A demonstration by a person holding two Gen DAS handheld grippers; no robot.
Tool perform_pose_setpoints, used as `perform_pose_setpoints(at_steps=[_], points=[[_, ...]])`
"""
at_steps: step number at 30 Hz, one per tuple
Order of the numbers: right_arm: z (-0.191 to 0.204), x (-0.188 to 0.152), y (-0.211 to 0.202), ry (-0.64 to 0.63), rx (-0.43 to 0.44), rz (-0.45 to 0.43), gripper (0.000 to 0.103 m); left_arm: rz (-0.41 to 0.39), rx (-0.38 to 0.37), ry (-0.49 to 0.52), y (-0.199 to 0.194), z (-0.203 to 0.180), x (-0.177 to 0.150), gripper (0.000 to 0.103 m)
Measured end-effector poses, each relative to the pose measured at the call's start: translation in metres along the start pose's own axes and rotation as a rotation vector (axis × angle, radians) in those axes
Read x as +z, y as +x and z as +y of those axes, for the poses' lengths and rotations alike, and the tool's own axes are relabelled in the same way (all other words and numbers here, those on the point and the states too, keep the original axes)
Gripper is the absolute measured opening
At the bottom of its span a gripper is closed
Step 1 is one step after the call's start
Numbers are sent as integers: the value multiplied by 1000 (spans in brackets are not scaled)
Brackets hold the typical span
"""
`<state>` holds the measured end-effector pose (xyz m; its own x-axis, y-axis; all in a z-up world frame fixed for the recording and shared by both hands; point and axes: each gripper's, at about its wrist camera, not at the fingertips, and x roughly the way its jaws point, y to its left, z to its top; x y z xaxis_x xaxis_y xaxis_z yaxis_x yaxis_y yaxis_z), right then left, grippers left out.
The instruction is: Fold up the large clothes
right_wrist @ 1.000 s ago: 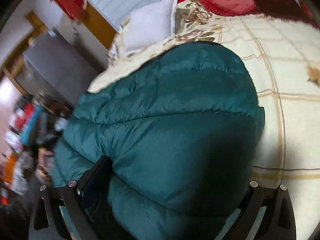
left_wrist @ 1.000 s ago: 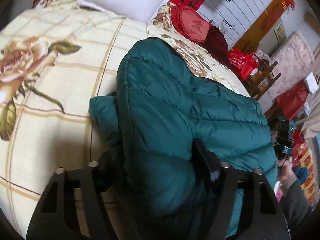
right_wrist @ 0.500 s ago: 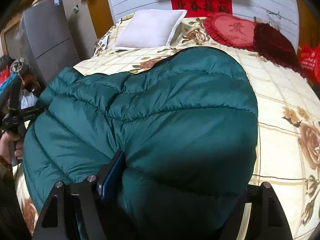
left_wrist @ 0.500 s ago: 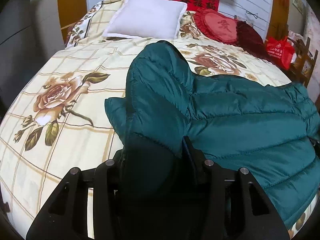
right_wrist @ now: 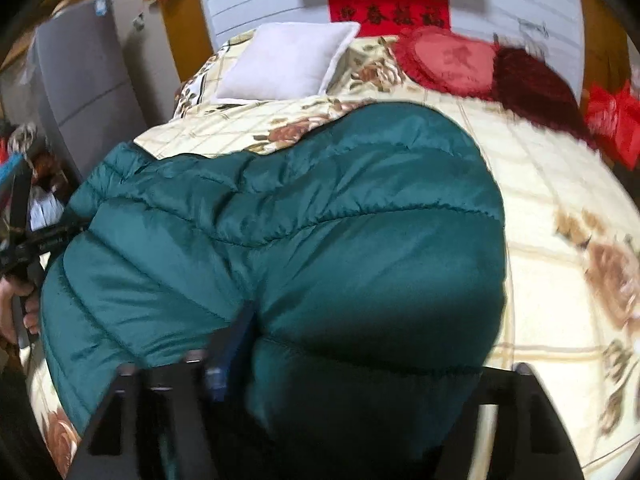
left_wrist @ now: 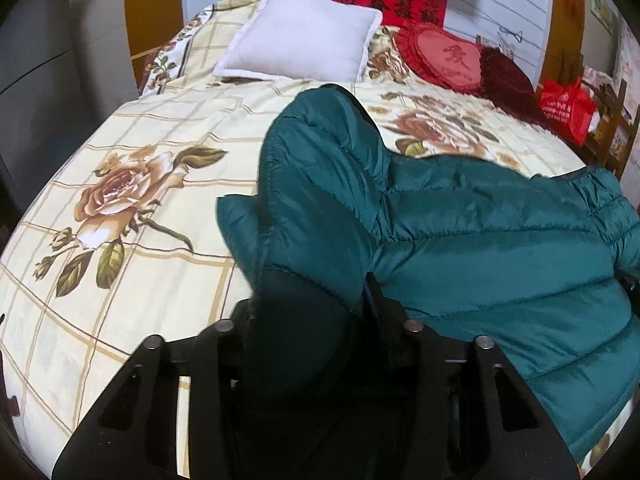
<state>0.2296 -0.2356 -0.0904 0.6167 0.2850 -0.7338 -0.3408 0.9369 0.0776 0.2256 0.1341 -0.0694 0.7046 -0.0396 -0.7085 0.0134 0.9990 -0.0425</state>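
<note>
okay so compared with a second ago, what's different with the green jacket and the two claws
Both claws have just been closing on the green puffer jacket: the left claw now pinches a bunched fold, and the right claw squeezes a thick padded roll. Both views swung from tilted to looking straight up the bed. The jacket stays on the bed, and the white pillow and red cushion are unmoved.

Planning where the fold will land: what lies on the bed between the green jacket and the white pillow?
Only bare floral bedspread. The left wrist view shows it best, between the green jacket and the white pillow.
</note>
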Motion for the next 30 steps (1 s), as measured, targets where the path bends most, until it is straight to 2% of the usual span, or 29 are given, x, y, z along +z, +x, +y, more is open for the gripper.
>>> perform_pose_setpoints(at_steps=[2, 4, 11, 17, 21, 25, 27, 28, 30], points=[[5, 8, -14, -8, -22, -39, 40, -27, -3, -2, -10, 1, 3, 28], [11, 13, -30, -17, -32, -91, 37, -61, -5, 11, -25, 0, 7, 25], [32, 21, -87, -26, -26, -233, 35, -162, -63, -25, -95, 17, 14, 25], [56, 1, -143, -24, 27, -314, 35, -149, -126, -81, -145, 36, -18, 25], [60, -20, -149, -20, 58, -271, 35, -98, -157, -99, -156, 38, -49, 25], [54, -44, -138, -43, 70, -179, 34, -42, -158, -89, -146, 25, -79, 25], [48, -49, -128, -35, 64, -135, 35, -44, -118, -38, -130, 13, -91, 26], [40, -51, -121, -14, 79, -105, 35, -41, -101, -19, -125, 10, -95, 31], [22, -54, -104, 41, 102, -32, 44, -38, -86, -13, -114, 11, -101, 43]])
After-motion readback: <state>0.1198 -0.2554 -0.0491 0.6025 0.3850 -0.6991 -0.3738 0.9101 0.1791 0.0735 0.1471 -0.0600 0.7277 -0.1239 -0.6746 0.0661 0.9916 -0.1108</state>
